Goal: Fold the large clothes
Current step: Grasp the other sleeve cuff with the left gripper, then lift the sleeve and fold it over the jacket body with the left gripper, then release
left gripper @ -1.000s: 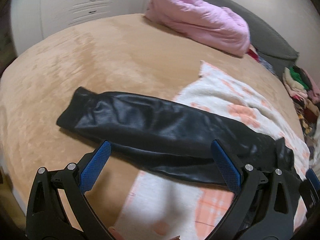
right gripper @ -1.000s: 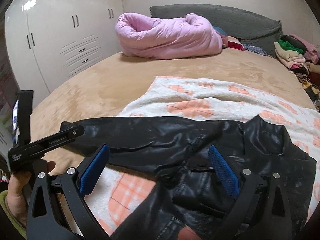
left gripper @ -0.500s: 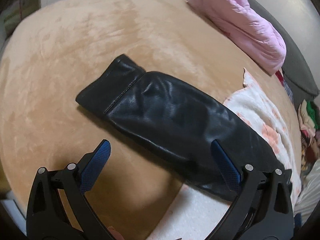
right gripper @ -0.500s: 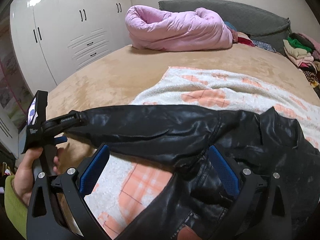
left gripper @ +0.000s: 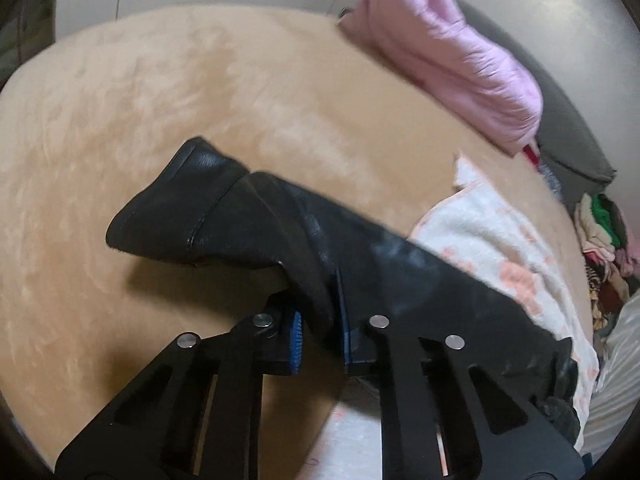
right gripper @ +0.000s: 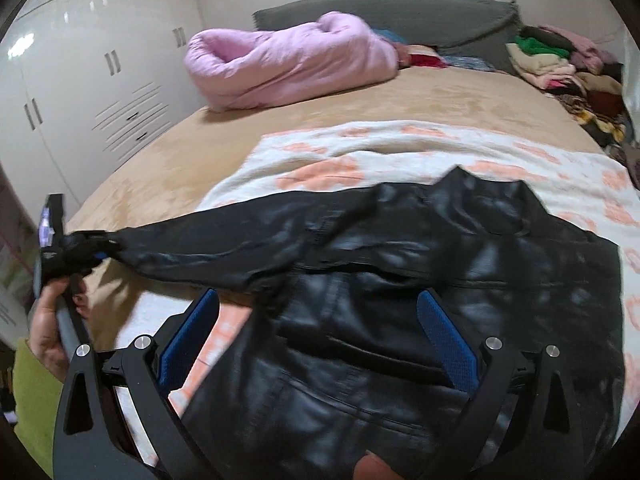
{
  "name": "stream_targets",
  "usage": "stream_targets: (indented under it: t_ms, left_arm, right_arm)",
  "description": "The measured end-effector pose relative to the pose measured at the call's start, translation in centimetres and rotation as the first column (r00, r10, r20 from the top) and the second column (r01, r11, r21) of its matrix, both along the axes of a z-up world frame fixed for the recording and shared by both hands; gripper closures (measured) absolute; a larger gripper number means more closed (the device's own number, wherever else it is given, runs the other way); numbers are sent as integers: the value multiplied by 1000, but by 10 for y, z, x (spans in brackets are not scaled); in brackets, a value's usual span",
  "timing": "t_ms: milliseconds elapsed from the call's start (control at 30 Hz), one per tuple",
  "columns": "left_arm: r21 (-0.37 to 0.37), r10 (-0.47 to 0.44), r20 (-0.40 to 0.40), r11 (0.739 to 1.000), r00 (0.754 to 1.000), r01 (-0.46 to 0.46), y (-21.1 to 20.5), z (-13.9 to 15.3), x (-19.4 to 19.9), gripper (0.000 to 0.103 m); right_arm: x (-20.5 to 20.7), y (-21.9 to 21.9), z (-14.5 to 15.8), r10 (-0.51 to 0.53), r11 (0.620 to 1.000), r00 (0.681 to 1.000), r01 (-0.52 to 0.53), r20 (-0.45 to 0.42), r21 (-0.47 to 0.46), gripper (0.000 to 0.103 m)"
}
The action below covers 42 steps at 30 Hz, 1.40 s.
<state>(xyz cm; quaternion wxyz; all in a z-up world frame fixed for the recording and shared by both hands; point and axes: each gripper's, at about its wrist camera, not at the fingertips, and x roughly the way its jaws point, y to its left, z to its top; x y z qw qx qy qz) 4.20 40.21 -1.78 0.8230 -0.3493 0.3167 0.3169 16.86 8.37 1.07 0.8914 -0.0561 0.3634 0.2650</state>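
1. Change: a sec ago the left gripper [left gripper: 320, 336] hung w/ jaws spread wide over the sleeve [left gripper: 240, 220]; now jaws are pinched narrow on the sleeve leather, a bit up from the cuff [left gripper: 176, 208]. Cuff end is raised off the bed [left gripper: 120, 120] & casts a shadow below.
2. Meaning (my read): grasp is made, so the sleeve fold can start, prob. carrying it in across the jacket [right gripper: 440, 300] body. Early in the task; body not folded yet.
3. Right gripper [right gripper: 320, 340]: jaws wide, holding nothing, hovering over the jacket front. Contact w/ leather: can't tell.
4. Where it is: black jacket lies spread, collar away from the right cam, mostly on the white/peach blanket [right gripper: 400, 148]; gripped sleeve stretches out left over bare tan bed. Seen from the right cam, left gripper [right gripper: 86, 248] is at the sleeve end.
5. Containers: none in view. Nearest thing is the loose clothes pile [right gripper: 560, 64] at the far right by the headboard [right gripper: 400, 12]; pink duvet [right gripper: 288, 64] bunched beside it.
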Motion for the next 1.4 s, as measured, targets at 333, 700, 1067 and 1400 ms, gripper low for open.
stream_targets:
  t_ms: [333,700,1067,1400]
  left_arm:
    - [216,-133,200,972,971,89,-53,85,-7,102]
    - [446,-436,175,834,883,324,-190,156,32,102]
    - [465,-718,43,629,694,622,-326,138,88,102]
    - [382,-800,-80,526,594,760,-385,84,115,102]
  right_arm:
    - [7,-76,15,-127,991,992,127,3,38,4]
    - [6,-146,25,-246,958,969,246,-19,149,4]
    - [-2,-222,28,-368,897,928,371,-59,241,4]
    - [-10,-285,20,-469,833,878,475,-94,284,4]
